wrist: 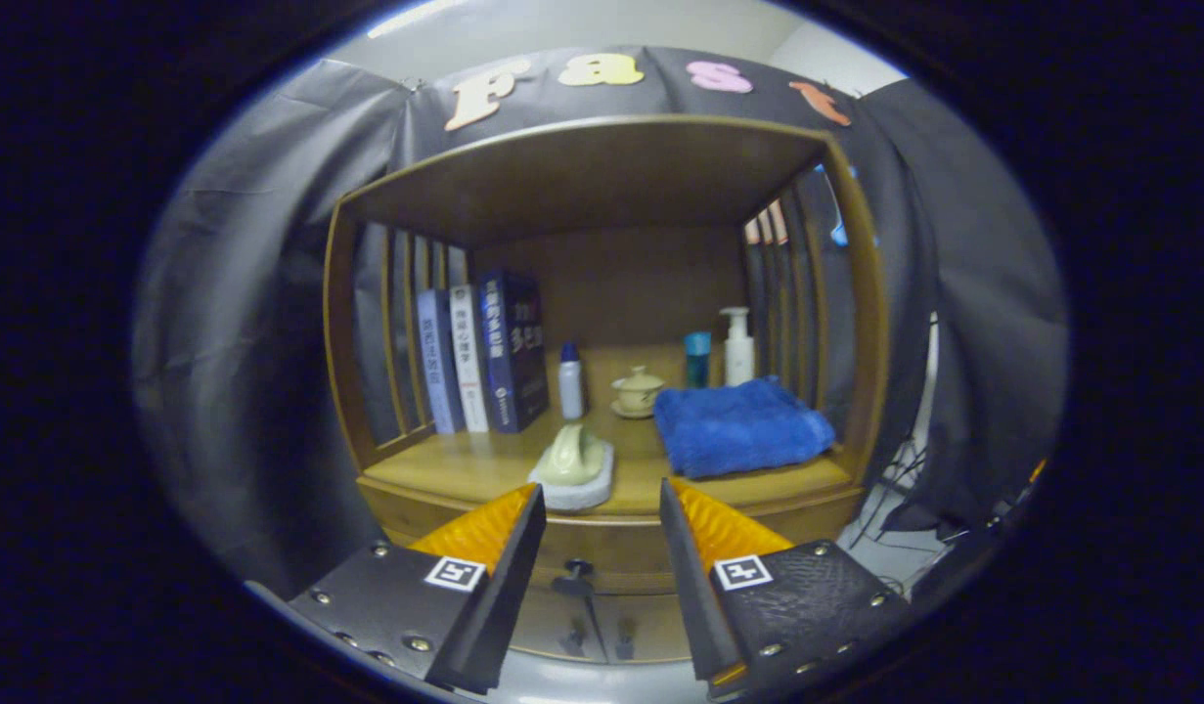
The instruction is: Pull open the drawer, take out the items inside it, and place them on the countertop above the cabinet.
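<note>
A wooden cabinet stands ahead with an open shelf on top, its countertop (465,469) bare at the front left. The drawer (602,552) below the countertop looks closed, and its dark knob (573,577) shows between my fingers, a little beyond them. My gripper (602,508) is open with nothing between its fingers, held in front of the drawer. What lies inside the drawer is hidden.
On the countertop: a pale green piece on a white dish (574,467) near the front edge, a folded blue towel (738,427) at the right, several books (484,357) at the left, a small bottle (570,383), a lidded cup (638,391), a teal cup (697,358), a pump bottle (737,346). Lower cabinet doors with knobs (597,640) sit under the drawer.
</note>
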### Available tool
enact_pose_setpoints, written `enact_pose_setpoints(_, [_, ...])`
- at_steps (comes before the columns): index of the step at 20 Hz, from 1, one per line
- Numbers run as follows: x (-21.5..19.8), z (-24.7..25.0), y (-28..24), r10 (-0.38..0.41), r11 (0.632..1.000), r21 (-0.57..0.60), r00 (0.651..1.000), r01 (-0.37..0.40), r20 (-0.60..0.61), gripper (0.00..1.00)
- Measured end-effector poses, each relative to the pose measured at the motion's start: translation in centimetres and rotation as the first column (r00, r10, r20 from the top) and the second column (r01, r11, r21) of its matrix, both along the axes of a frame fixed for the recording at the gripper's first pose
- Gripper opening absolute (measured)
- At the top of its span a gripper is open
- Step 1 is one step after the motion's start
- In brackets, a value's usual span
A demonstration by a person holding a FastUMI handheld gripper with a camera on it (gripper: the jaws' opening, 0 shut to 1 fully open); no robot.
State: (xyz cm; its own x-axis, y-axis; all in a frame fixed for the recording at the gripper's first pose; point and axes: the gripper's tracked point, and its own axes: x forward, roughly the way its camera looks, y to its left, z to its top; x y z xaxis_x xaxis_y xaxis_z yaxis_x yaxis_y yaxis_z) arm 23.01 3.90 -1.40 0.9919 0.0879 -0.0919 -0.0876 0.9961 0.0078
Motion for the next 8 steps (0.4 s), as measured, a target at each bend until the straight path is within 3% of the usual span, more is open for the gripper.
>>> enact_pose_setpoints(2, [-1.7, 1.3, -3.5, -0.041, 0.999, -0.022, 0.999, 0.041, 0.025, 0.71])
enact_pose_setpoints(8, [-3.4, 0.4, -9.0, -0.036, 0.999, -0.034, 0.999, 0.036, -0.007, 0.69])
